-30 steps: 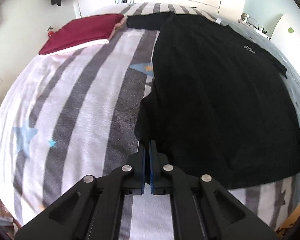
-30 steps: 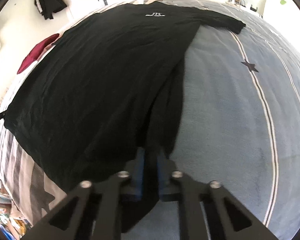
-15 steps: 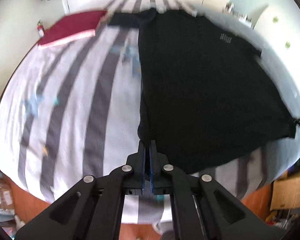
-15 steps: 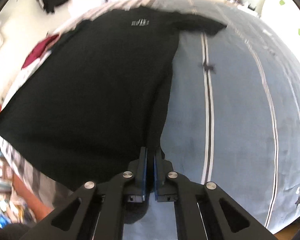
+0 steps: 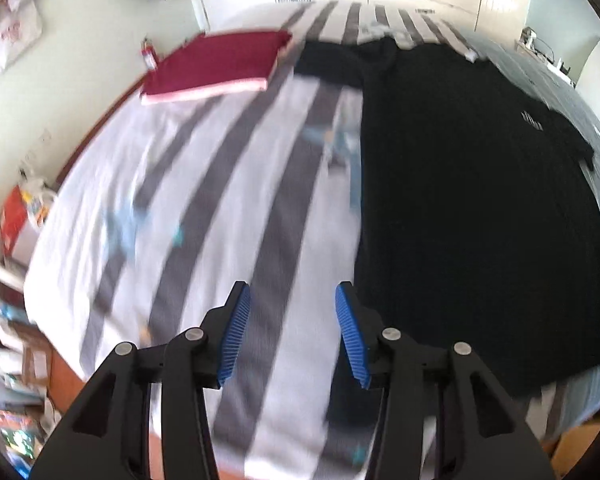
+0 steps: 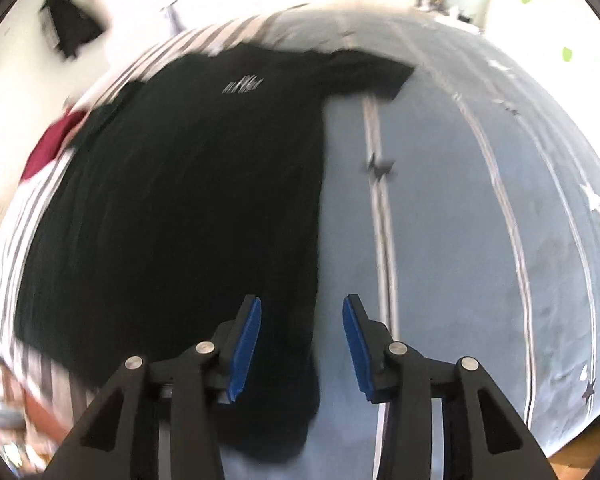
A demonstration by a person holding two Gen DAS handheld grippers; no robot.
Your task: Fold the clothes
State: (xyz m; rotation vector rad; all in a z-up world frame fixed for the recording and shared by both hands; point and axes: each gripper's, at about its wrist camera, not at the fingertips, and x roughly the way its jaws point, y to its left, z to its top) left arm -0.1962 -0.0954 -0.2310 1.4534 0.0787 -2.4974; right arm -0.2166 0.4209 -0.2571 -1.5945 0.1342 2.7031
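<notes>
A black T-shirt [image 5: 472, 208] lies spread flat on the bed, its small white chest print facing up. In the right wrist view the same black T-shirt [image 6: 188, 208] fills the left half. My left gripper [image 5: 292, 312] hangs above the striped sheet just left of the shirt's lower corner. Its jaws are opening and nothing is between the blue pads. My right gripper [image 6: 302, 320] hovers over the shirt's right lower edge. Its jaws are opening too, and the cloth lies below them, untouched by the pads.
A folded dark red garment [image 5: 216, 64] rests on a pink one at the bed's far left. The bed has a grey-and-white striped sheet [image 5: 188, 200] on the left and a blue-grey cover [image 6: 460, 240] on the right. Clutter sits on the floor beside the bed.
Both grippers were shut on the shirt's lower corners; now both have let go, opened and lifted away. The shirt lies flat on the bed.
</notes>
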